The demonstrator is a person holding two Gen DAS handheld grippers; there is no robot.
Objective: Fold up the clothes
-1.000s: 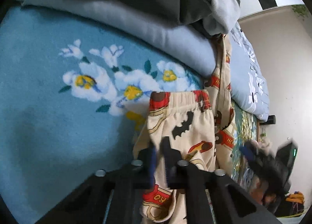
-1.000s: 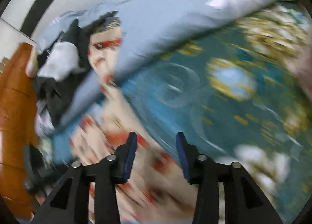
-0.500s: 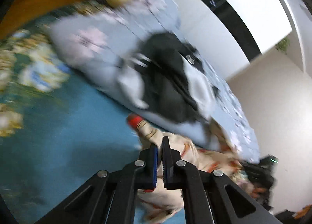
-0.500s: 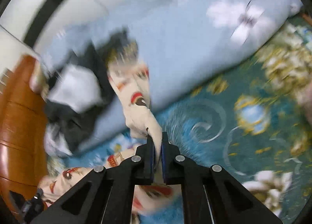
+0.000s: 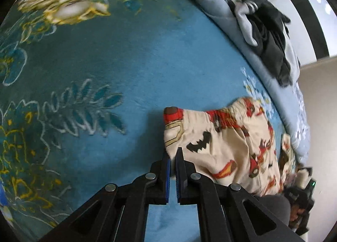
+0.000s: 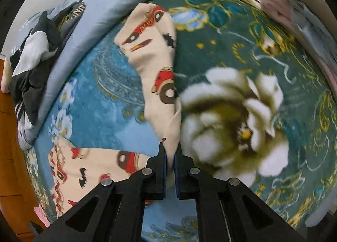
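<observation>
I have both tongs pinched shut on the printed cream trousers (image 5: 227,147), which lie on the blue flowered blanket (image 5: 118,69). My left gripper (image 5: 172,157) bites the near edge just below the waistband corner, with the elastic running off to the right. My right gripper (image 6: 170,151) grips the end of one leg (image 6: 160,69), which runs away from me toward the pale grey quilt (image 6: 101,10), while the rest of the trousers spread out low on the left of that view. My worry is the bite: each gripper seems to have only a thin edge of cloth, so a quick pull could let it slip out and undo the fold. The leg also looks twisted along its length, and carrying it over like that would likely trap a crease. The dark clothes (image 5: 267,31) heaped on the quilt are well apart, so snagging looks unlikely.
</observation>
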